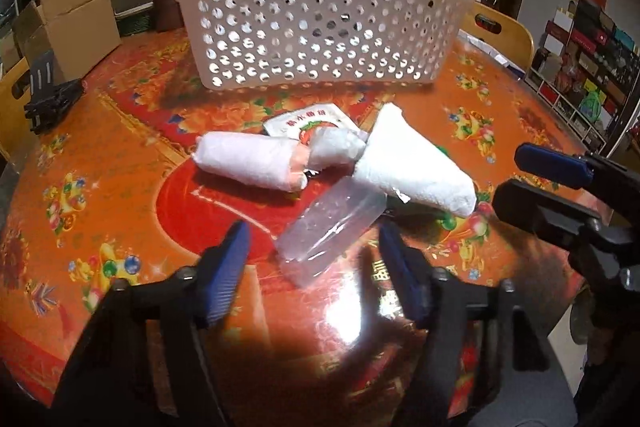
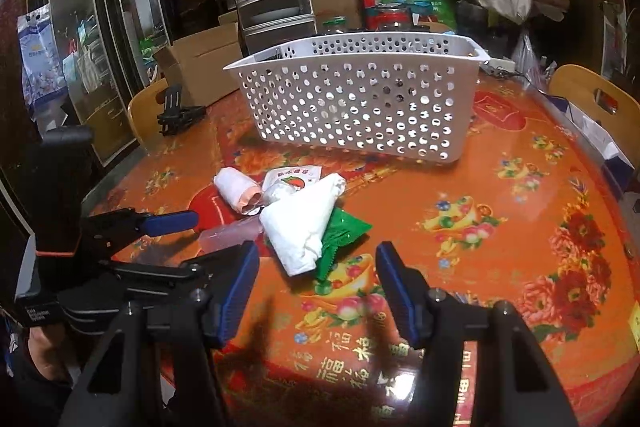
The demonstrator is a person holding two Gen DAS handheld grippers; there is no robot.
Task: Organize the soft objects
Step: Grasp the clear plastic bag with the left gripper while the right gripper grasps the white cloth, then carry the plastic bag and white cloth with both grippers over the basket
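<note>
1. Two grippers hover over the pile in front of the white basket (image 2: 360,95), both released and holding nothing: the left gripper (image 1: 314,267) lines up on the clear packet (image 1: 330,231), the right gripper (image 2: 316,283) on the white towel (image 2: 300,227).
2. The basket stands behind the pile on the worktop (image 2: 500,227), probably to receive it.
3. Count: two towel rolls, one clear packet, one green packet (image 2: 344,231), one printed sachet (image 2: 294,179).

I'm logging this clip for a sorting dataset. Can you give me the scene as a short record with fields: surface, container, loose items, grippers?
surface: table with red-orange floral cover
container: white basket, upright, behind the pile
loose items: pink-edged roll, white towel, clear packet, green packet, printed sachet
left hand-held gripper: open, clear packet just ahead
right hand-held gripper: open, nothing held
</note>
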